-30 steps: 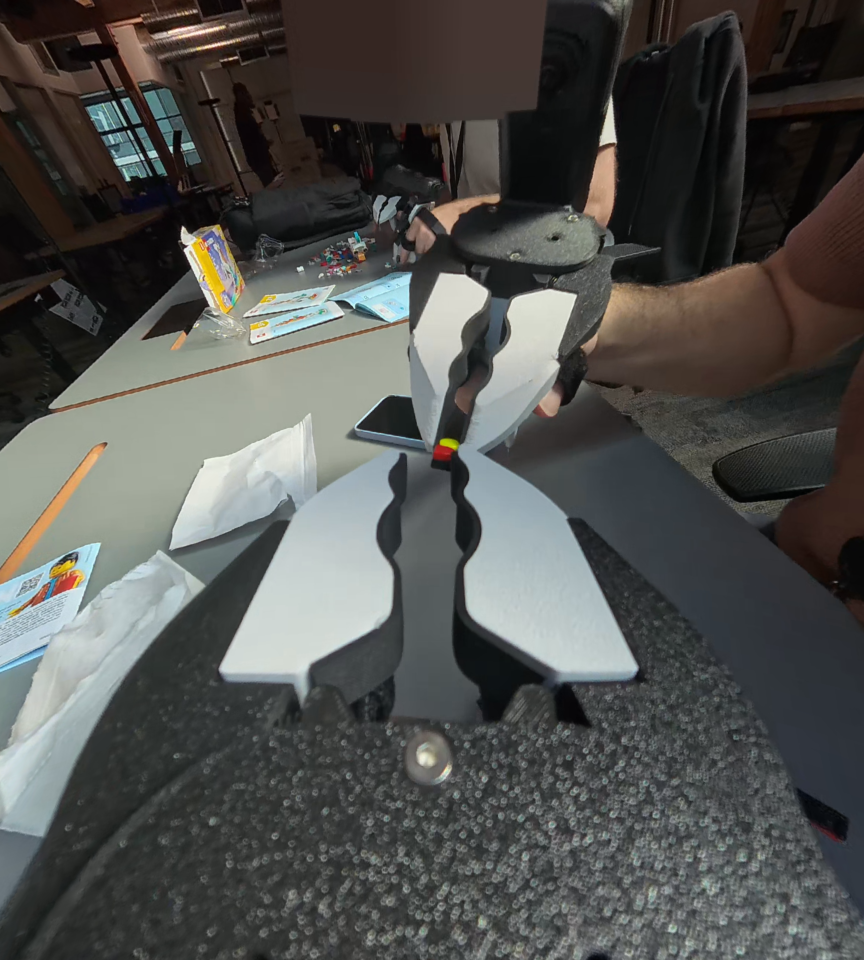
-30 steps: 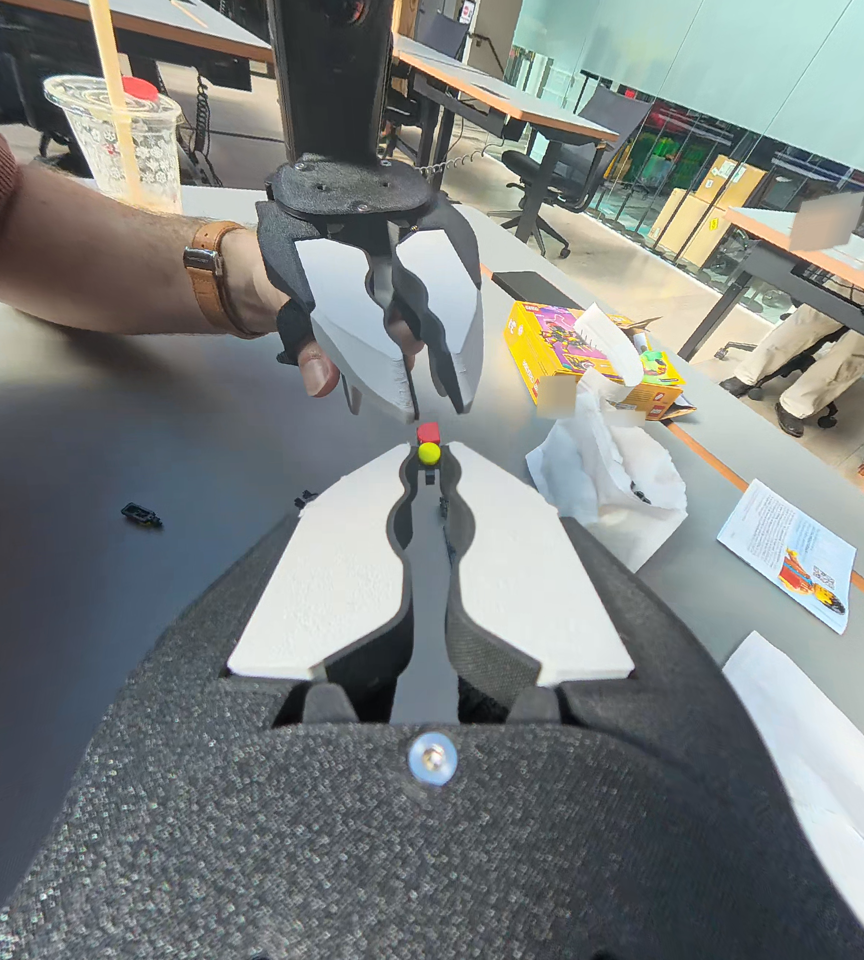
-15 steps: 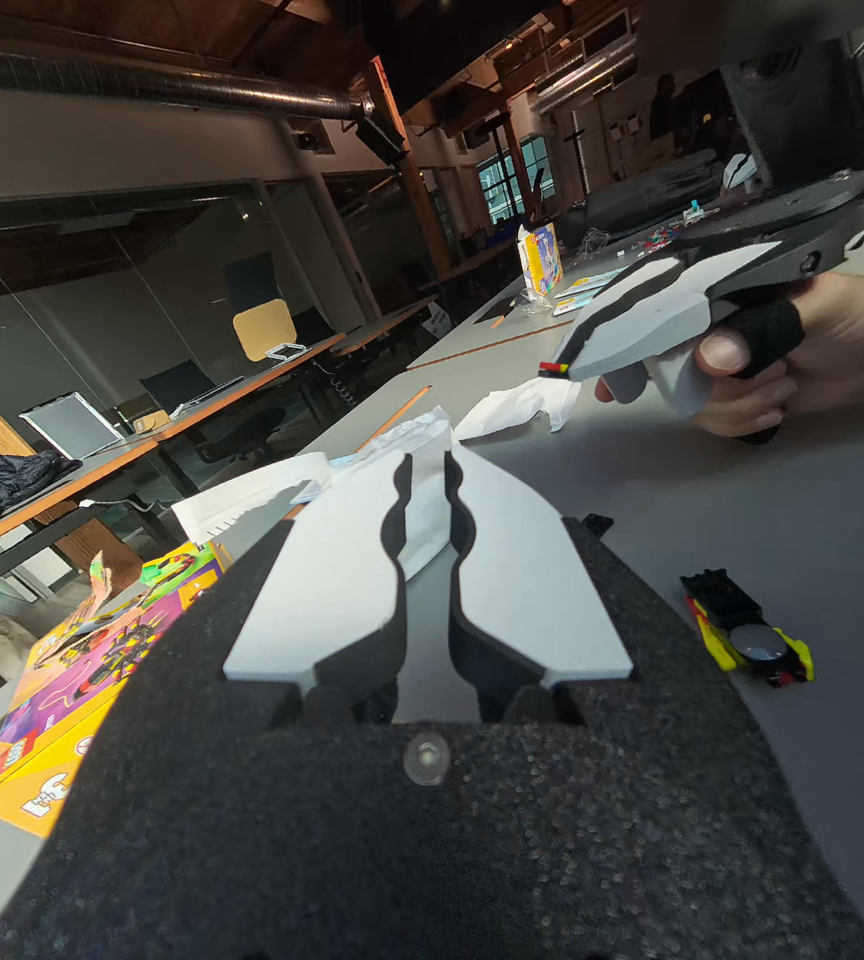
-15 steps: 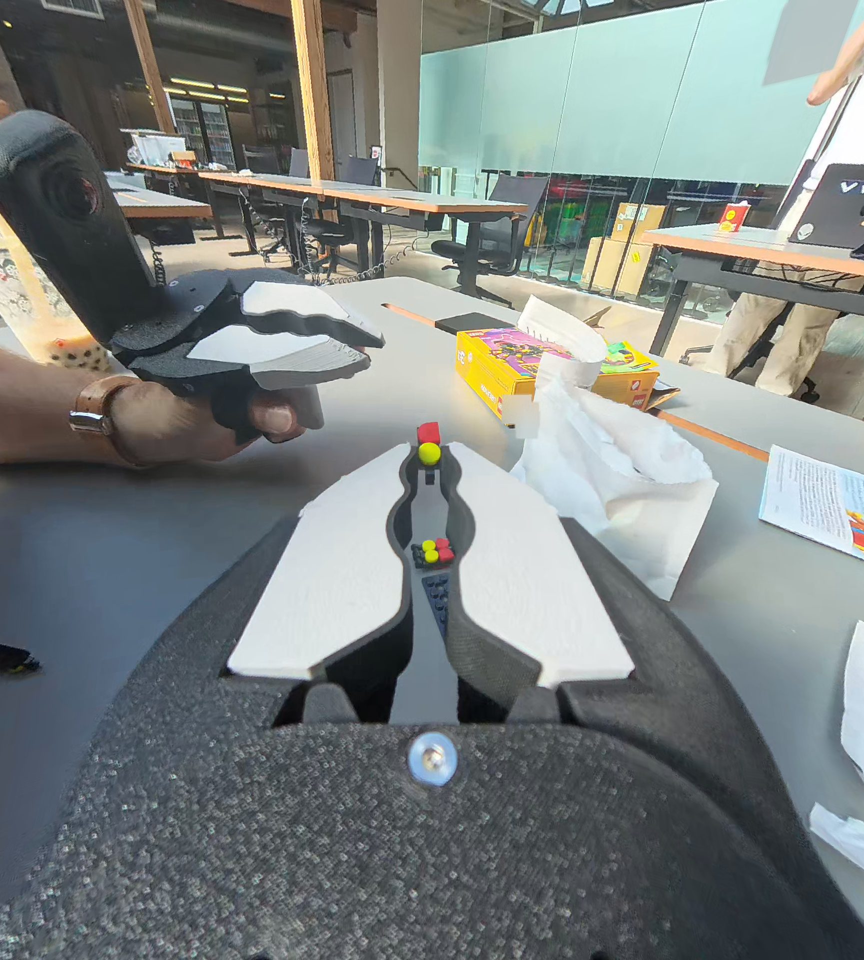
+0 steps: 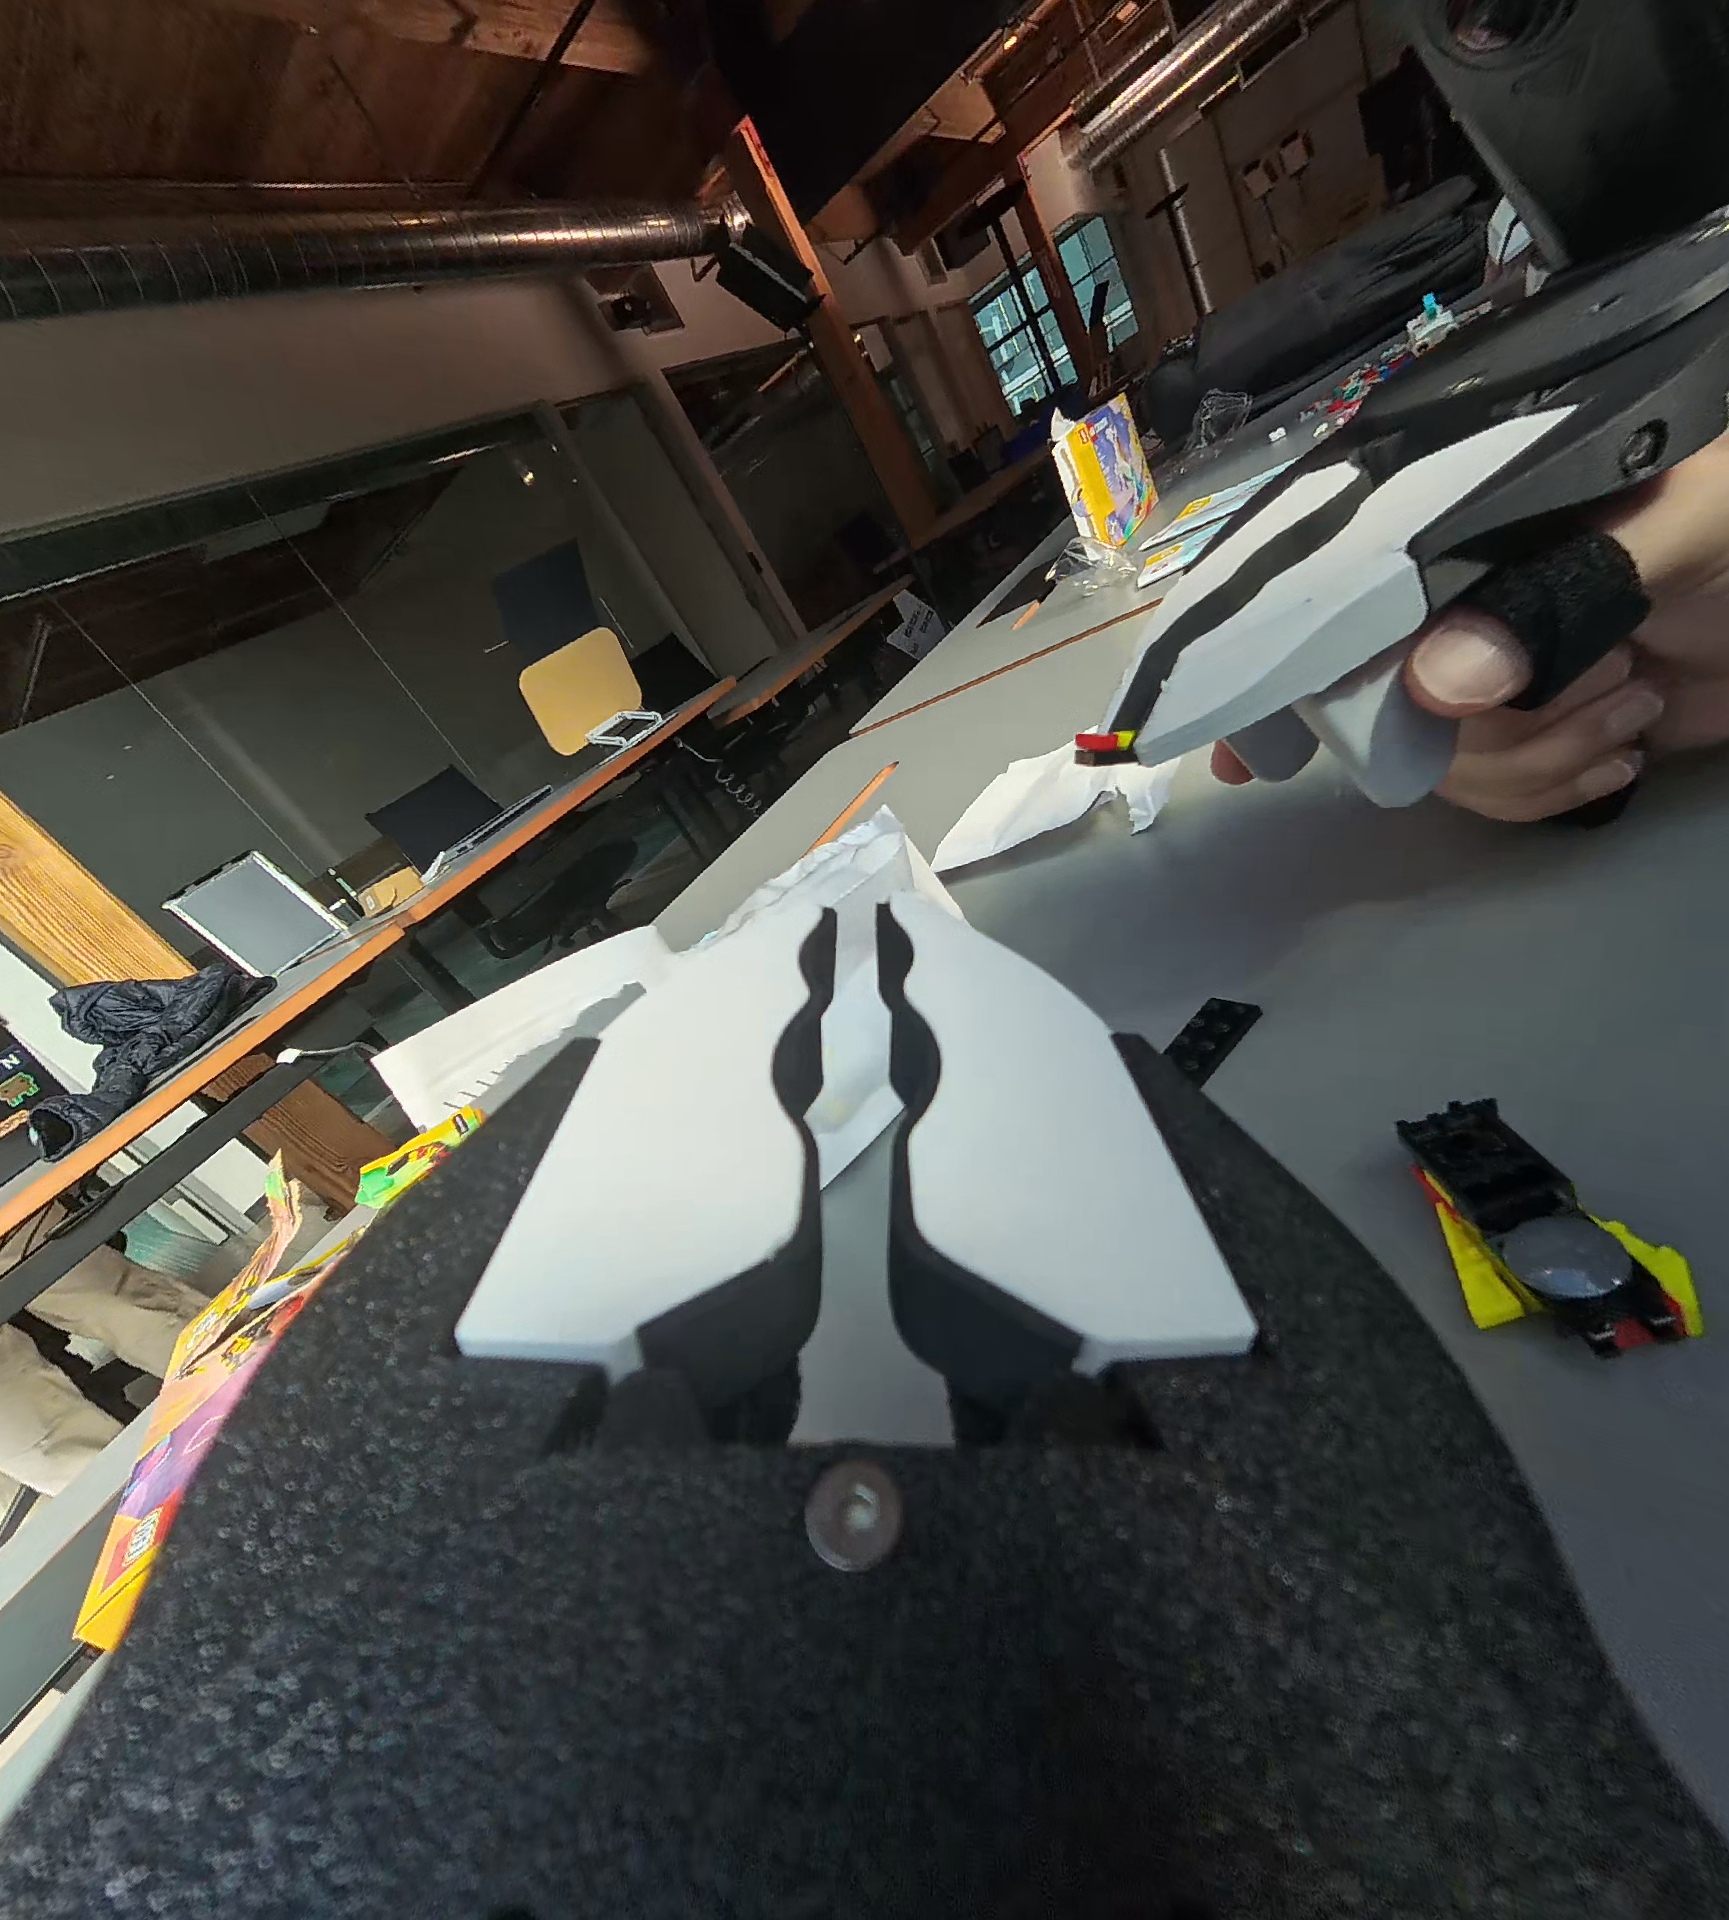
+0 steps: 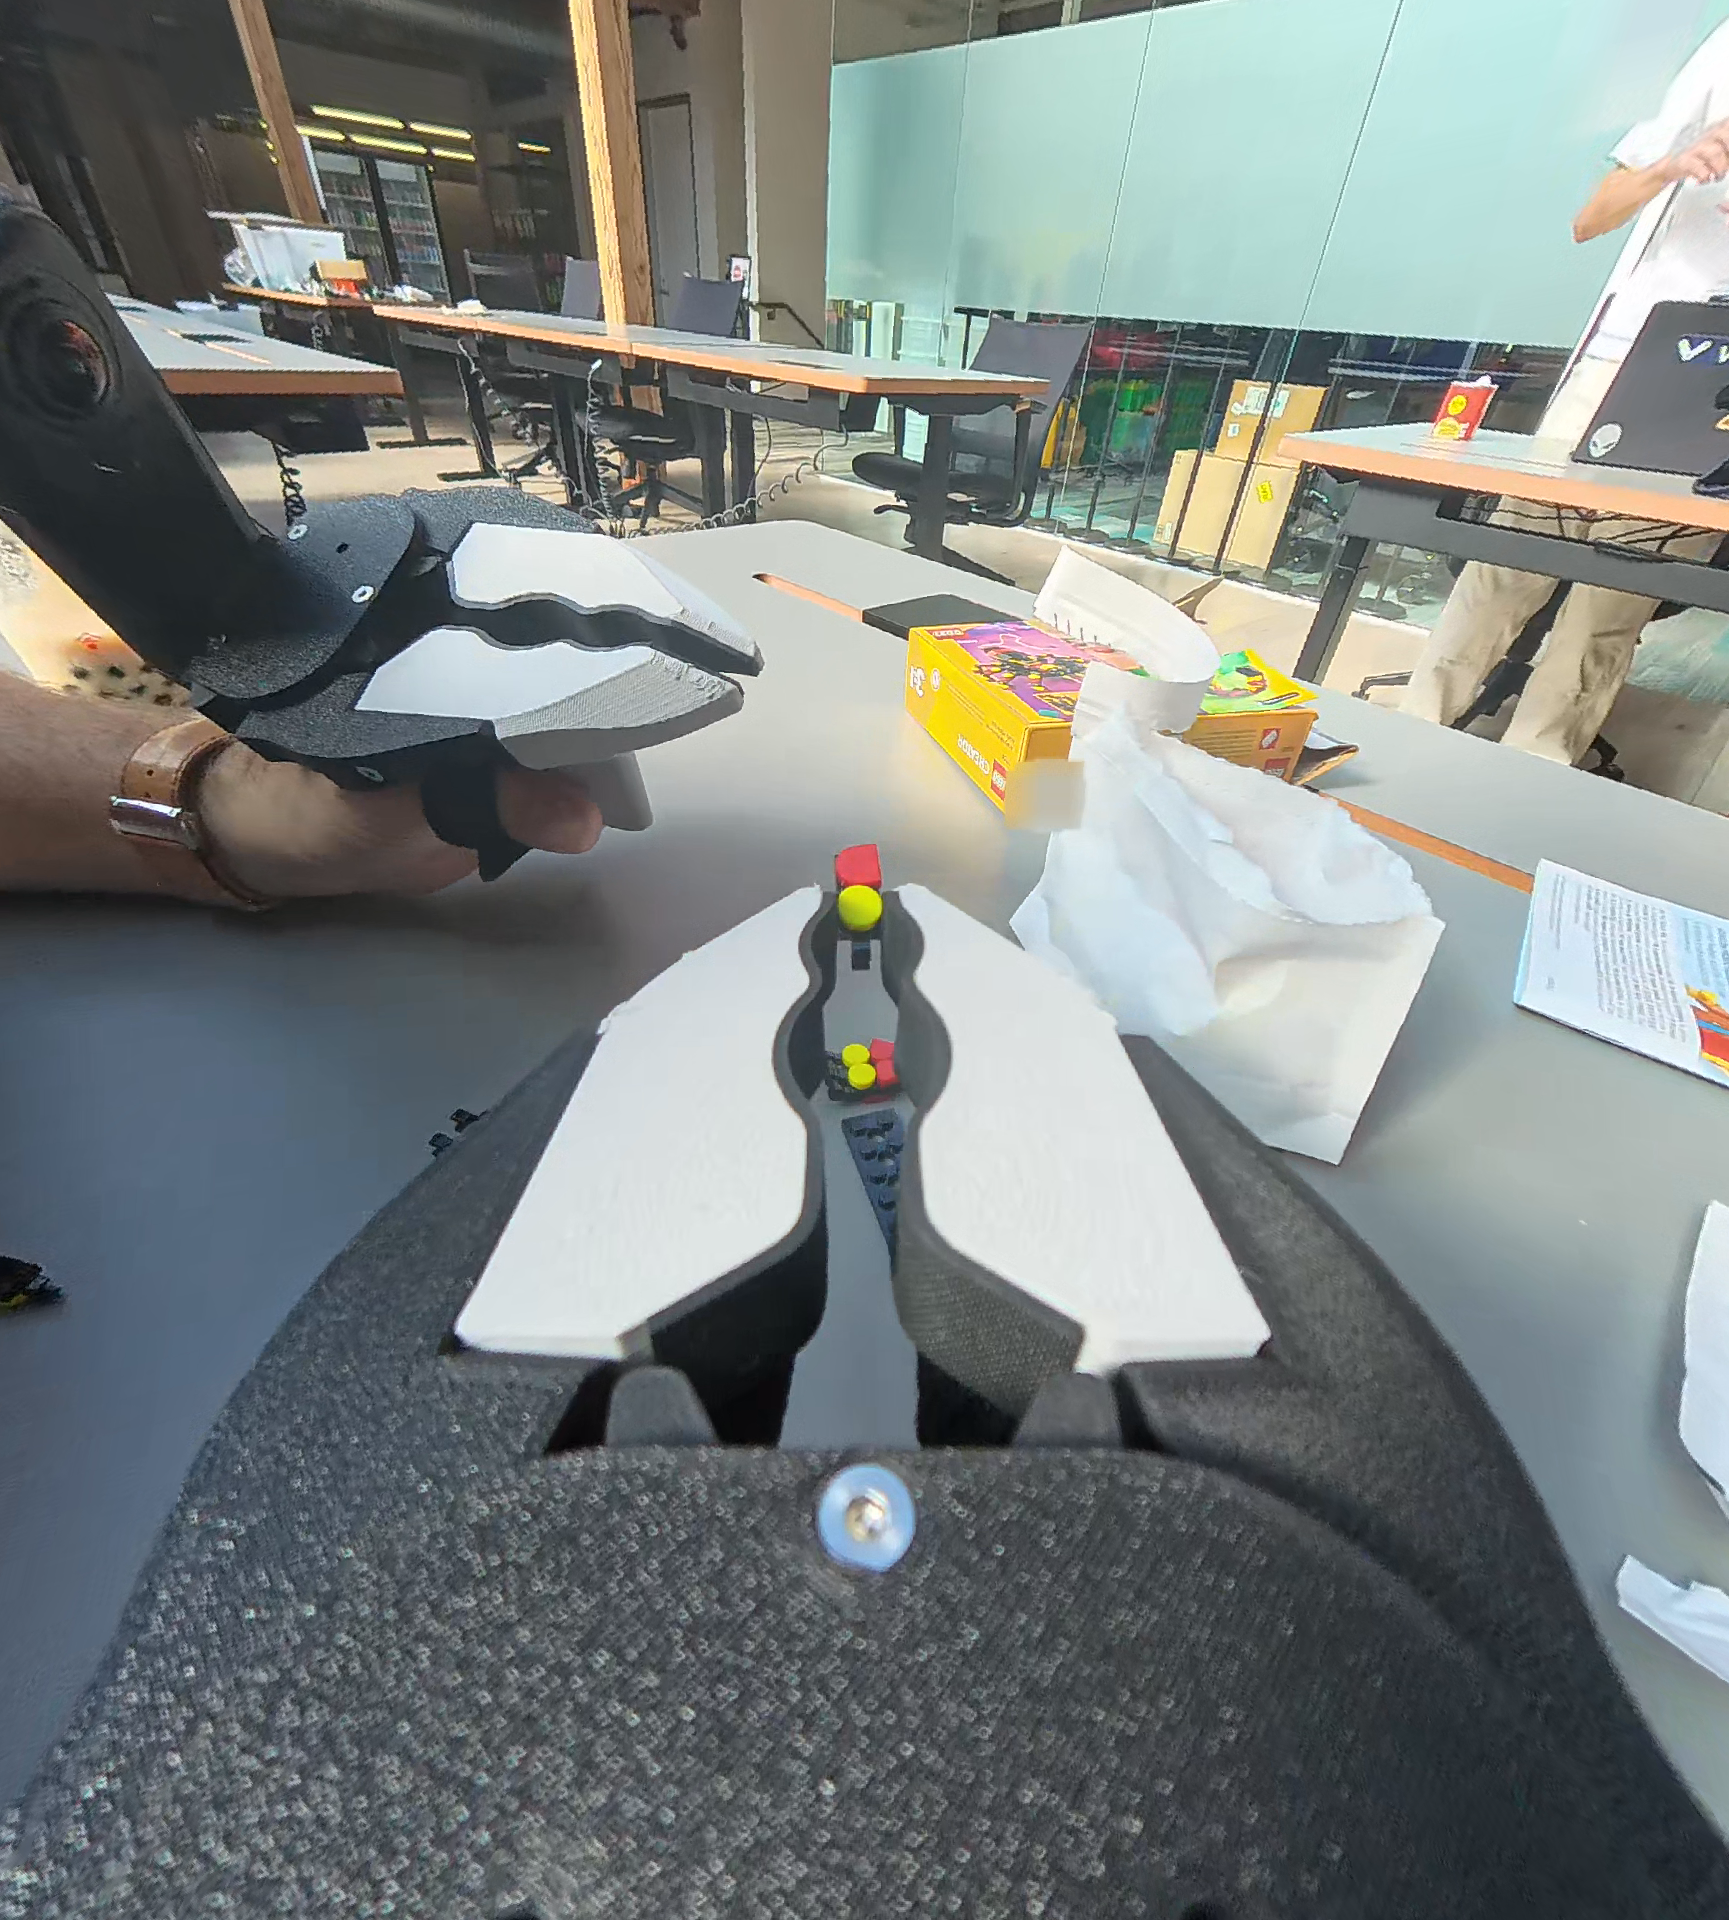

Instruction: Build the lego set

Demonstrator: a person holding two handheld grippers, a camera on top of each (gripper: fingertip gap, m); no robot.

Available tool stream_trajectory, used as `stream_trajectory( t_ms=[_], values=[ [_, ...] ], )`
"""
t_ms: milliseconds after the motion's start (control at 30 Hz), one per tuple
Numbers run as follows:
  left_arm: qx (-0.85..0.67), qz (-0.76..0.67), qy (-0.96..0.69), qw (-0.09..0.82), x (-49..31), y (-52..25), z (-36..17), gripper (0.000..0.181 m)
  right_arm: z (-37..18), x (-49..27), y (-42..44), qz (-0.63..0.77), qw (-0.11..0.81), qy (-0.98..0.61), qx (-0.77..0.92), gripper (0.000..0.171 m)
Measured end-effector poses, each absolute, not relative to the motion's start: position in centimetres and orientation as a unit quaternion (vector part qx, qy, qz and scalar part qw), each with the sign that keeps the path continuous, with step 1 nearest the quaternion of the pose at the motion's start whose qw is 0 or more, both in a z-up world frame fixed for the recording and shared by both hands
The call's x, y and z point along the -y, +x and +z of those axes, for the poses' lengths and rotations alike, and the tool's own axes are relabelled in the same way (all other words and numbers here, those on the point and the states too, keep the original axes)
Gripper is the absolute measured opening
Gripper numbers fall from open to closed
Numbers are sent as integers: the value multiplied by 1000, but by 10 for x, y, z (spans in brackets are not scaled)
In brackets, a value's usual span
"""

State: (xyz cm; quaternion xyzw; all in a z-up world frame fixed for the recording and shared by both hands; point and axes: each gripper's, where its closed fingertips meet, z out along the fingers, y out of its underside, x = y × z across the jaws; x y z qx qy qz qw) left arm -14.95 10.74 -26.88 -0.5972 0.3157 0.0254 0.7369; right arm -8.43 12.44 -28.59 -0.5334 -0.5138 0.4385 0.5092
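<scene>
Pinching a small red-and-yellow lego piece [image 6: 858,896] at its tips, the right gripper [image 6: 860,902] hovers above the grey table [image 6: 216,1039]. Left gripper [image 5: 855,920], jaws narrowly apart, holds nothing. Partly built black-and-yellow lego car [image 5: 1546,1242] lies on the table, right of the left gripper.

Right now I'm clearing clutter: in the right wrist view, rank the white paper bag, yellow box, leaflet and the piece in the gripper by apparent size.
1. white paper bag
2. yellow box and leaflet: alike; box partly hidden, leaflet cropped, unranked
3. red-and-yellow piece in the right gripper
</scene>
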Motion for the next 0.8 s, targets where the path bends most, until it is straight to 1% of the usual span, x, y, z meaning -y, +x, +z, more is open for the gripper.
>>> stream_trajectory(
  t_ms=[200,400,500,600,700,800],
  values=[
    [-321,30,-597,735,-108,-147,-270,7,-285,-121,-83,436,515,-527,517,8],
    [-317,-18,-599,735,-108,-139,-271,7,-276,-126,-78,463,513,-528,494,8],
    [-311,-2,-594,742,-109,-153,-264,7,-261,-129,-91,526,482,-515,475,8],
    [-324,53,-581,745,-112,-176,-262,7,-252,-129,-108,529,483,-484,503,8],
    [-284,16,-602,746,-117,-189,-264,6,-256,-127,-118,525,488,-472,514,8],
    [-276,12,-613,740,-121,-191,-268,6,-266,-126,-115,521,490,-481,506,8]
  ],
)
